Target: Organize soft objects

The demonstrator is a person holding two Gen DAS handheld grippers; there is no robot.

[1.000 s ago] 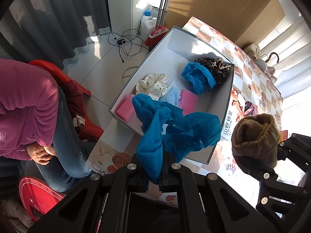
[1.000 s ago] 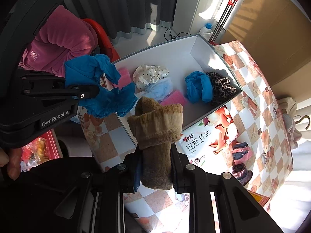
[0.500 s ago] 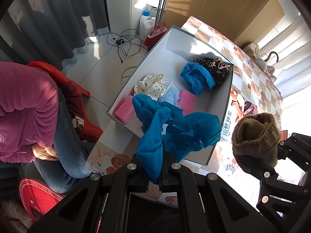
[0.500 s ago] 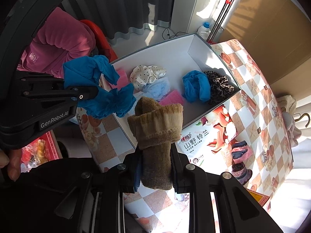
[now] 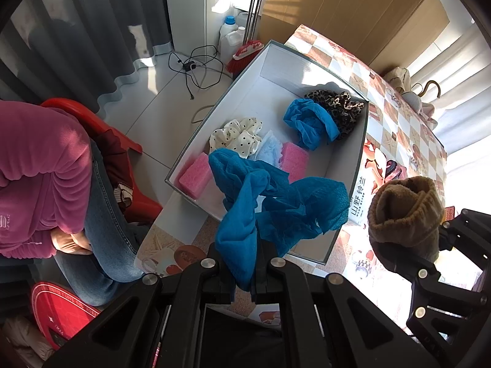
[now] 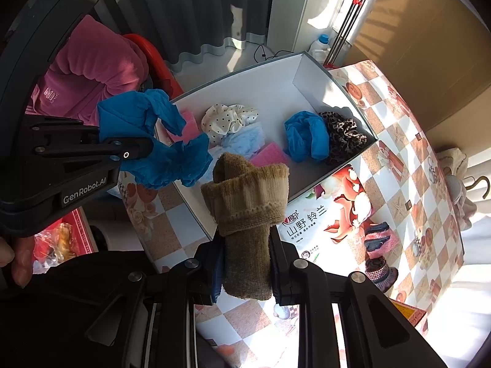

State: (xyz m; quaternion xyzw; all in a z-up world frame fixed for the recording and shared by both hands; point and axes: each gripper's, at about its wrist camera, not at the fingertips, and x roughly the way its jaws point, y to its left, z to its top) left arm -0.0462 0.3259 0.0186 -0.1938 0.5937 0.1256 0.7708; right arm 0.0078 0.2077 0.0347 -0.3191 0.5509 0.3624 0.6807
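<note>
Fingers [image 5: 214, 265] of the left gripper [image 5: 242, 271] are pinched nearly together on a crumpled blue mesh cloth [image 5: 276, 208], hanging above the near end of the white open cardboard box [image 5: 362, 141]. At three o'clock of it, the right gripper [image 6: 245, 263] clamps a rolled tan knitted sock [image 6: 248, 202] over the checkered worktop [image 6: 399, 128]. Inside the box lie a pink sponge [image 5: 195, 179], a polka-dot scrunchie [image 5: 237, 136], another blue cloth [image 5: 310, 122] and a leopard-print scrunchie [image 5: 343, 110].

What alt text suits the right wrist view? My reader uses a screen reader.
The right gripper holds a brown sock above a checkered table; beside it, the left gripper holds blue cloth near an open box of soft items.
</note>
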